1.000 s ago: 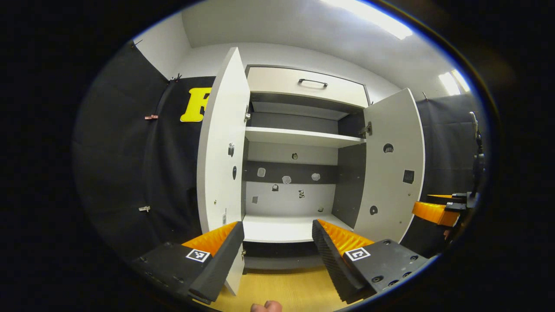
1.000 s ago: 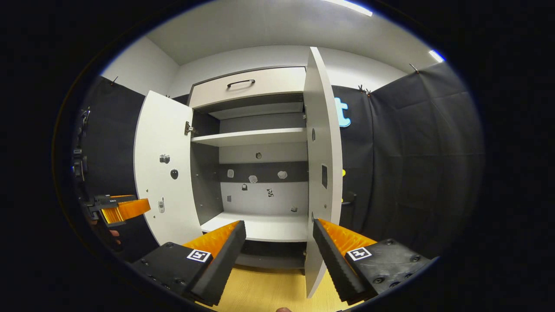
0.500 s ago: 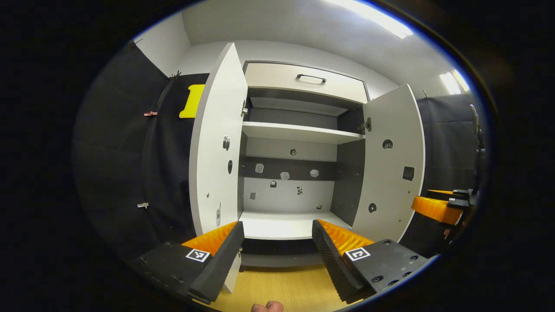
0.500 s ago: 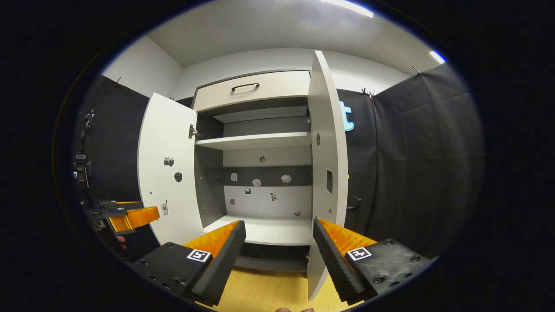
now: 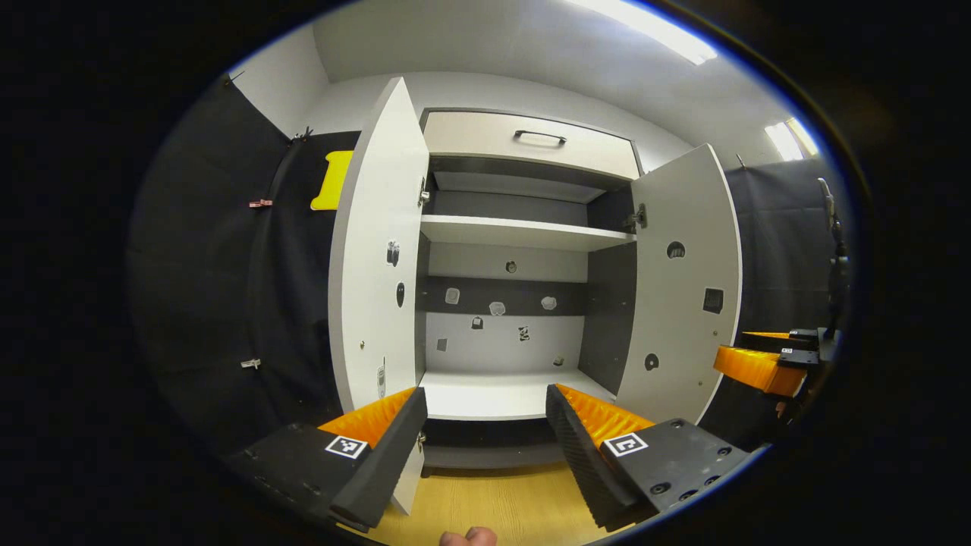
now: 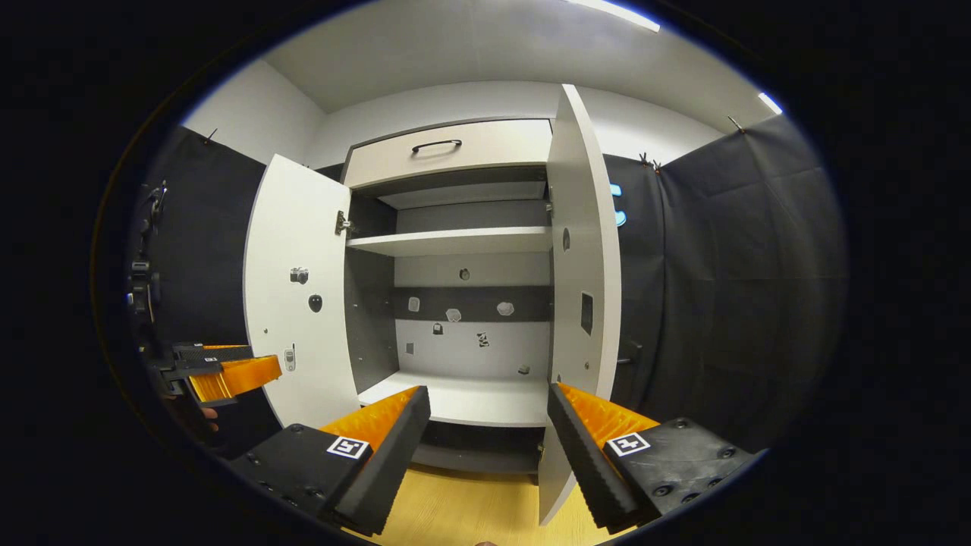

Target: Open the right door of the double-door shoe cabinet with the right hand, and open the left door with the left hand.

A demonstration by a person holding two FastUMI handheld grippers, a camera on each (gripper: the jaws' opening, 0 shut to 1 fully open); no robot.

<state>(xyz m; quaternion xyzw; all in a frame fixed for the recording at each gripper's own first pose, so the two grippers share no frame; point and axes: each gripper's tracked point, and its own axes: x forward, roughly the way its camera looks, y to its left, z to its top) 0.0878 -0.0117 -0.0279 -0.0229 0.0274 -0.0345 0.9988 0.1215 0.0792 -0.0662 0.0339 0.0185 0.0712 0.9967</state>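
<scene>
shoe cabinet (image 5: pixel 523 265), both doors open
left door (image 5: pixel 375 258) and right door (image 6: pixel 584 288) swung slightly wider than a second ago; left gripper (image 5: pixel 485 447) and right gripper (image 6: pixel 489 447) jaws spread, empty; task looks complete.

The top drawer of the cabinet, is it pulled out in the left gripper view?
No, the top drawer sits flush and closed above the two open doors.

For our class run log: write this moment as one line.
left door open | right door open | left claw open, free | right claw open, free
</scene>
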